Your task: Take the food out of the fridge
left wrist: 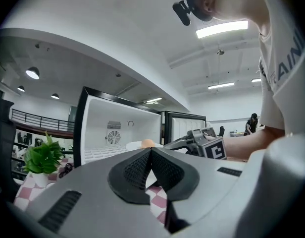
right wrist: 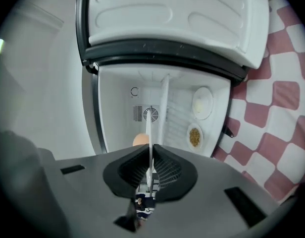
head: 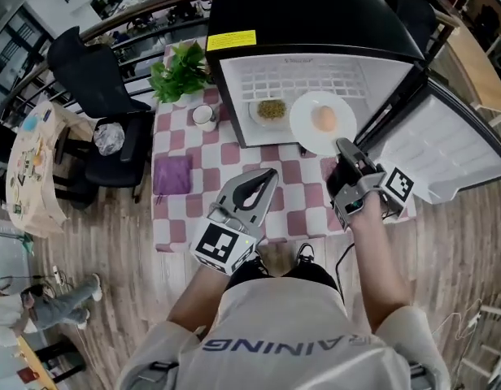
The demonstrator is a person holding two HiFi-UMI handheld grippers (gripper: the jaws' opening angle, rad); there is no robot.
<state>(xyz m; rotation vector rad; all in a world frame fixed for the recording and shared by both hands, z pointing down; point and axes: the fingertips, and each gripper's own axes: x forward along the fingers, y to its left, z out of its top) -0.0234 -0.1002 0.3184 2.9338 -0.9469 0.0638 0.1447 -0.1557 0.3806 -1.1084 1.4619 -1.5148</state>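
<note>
Nearest the camera, a person's pale shirt shows the letters "AINING" above a pink-and-white checked desk. The left gripper hangs just short of the fridge, its fingers pressed together with nothing between them. The right gripper has its fingers clamped on the near rim of a white plate carrying one round, pale orange piece of food. The plate sits at the mouth of the small black fridge, its near edge out over the desk. Beside it to the left, inside the fridge, stands a small white bowl of brownish-green grains. The fridge door stands open at right. A yellow label on the fridge top carries print too small to read.
</note>
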